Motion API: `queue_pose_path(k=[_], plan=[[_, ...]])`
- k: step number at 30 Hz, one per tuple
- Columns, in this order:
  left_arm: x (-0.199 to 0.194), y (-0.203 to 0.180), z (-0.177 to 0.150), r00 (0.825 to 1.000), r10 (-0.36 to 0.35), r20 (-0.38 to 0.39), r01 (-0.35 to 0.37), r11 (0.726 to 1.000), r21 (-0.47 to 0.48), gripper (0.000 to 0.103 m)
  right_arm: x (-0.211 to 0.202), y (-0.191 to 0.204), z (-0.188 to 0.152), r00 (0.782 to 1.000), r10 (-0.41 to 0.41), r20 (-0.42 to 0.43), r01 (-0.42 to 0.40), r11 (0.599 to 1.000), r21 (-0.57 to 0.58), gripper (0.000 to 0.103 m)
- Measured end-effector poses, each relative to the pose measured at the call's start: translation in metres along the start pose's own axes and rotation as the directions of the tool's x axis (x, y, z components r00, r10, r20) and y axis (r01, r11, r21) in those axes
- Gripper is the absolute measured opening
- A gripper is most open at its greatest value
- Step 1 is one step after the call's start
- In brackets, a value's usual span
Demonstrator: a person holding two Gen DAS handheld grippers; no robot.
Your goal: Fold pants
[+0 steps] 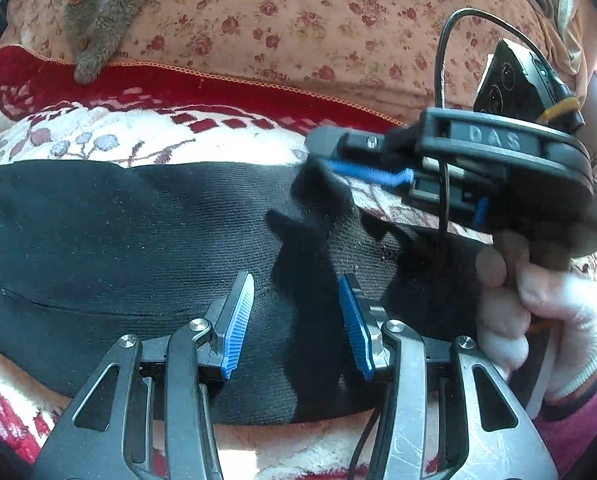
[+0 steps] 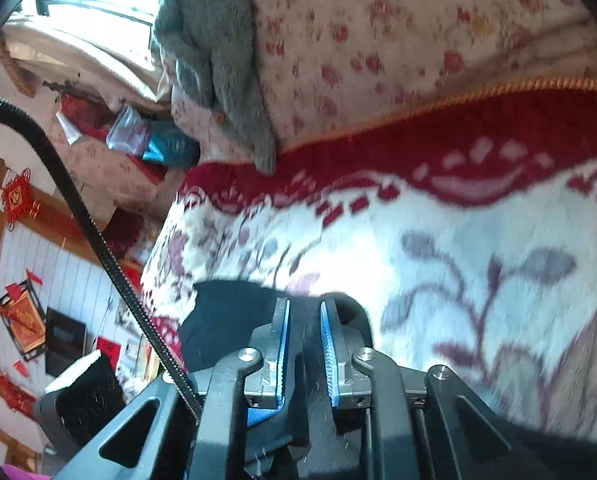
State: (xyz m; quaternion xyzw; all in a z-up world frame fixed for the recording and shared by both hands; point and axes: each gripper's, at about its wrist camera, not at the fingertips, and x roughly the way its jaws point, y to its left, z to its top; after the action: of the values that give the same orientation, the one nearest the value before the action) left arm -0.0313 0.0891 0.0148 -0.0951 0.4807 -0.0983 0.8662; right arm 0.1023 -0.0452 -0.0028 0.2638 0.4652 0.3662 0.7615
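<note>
Left wrist view shows you the pants: black, finely ribbed knit, laid as a wide band across the red-and-cream floral blanket on the bed, with a seam line on the near left. Your left claw hovers just above the cloth with its 2 blue-padded fingers spread wide and nothing between them. To the right, your right claw has a corner of the pants pinched in its pads and lifted off the blanket, your right hand gripping the handle. In the right wrist view, that right claw sits nearly closed on a black fold of cloth. A grey fleece garment lies far left on the flowered quilt.
</note>
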Motion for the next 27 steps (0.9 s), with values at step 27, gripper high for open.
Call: queue_pose_path(k=[27], plan=[[-0.021,-0.065,-0.001,0.997,-0.074,0.017,0.072,0.991,0.113,0.045,-0.208,-0.01,-0.136,0.921,-0.299,0.25,0.298,0.954,0.043,0.047]])
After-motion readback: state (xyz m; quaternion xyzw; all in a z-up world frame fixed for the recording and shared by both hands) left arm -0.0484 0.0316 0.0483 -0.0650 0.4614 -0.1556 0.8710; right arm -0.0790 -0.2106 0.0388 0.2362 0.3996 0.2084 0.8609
